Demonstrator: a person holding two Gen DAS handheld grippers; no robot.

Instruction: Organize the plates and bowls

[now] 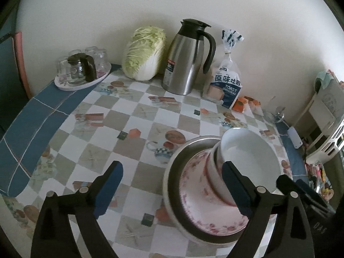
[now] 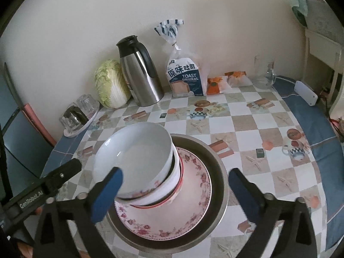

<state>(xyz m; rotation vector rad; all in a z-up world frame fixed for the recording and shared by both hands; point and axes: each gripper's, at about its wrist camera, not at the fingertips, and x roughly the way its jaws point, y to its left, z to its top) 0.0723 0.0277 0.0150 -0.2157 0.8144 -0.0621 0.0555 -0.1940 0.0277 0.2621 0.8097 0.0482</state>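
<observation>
A stack stands on the checkered table: a metal pan (image 2: 217, 167) holds a flower-rimmed plate (image 2: 193, 206), and on it sit nested bowls topped by a tilted white bowl (image 2: 137, 154). The stack shows in the left wrist view too, with the pan (image 1: 172, 172), plate (image 1: 193, 193) and white bowl (image 1: 249, 150). My right gripper (image 2: 175, 190) is open, its fingers either side of the stack's near part. My left gripper (image 1: 173, 186) is open, its right finger in front of the bowls. The left gripper also shows in the right wrist view (image 2: 64, 172), left of the stack.
Along the wall stand a cabbage (image 2: 110, 83), a steel thermos jug (image 2: 139, 71), a toast bag (image 2: 185, 75), orange packets (image 2: 225, 81) and a glass (image 2: 262, 73). A tray of glasses (image 1: 81, 68) sits back left. A white box (image 2: 306, 93) lies at the right edge.
</observation>
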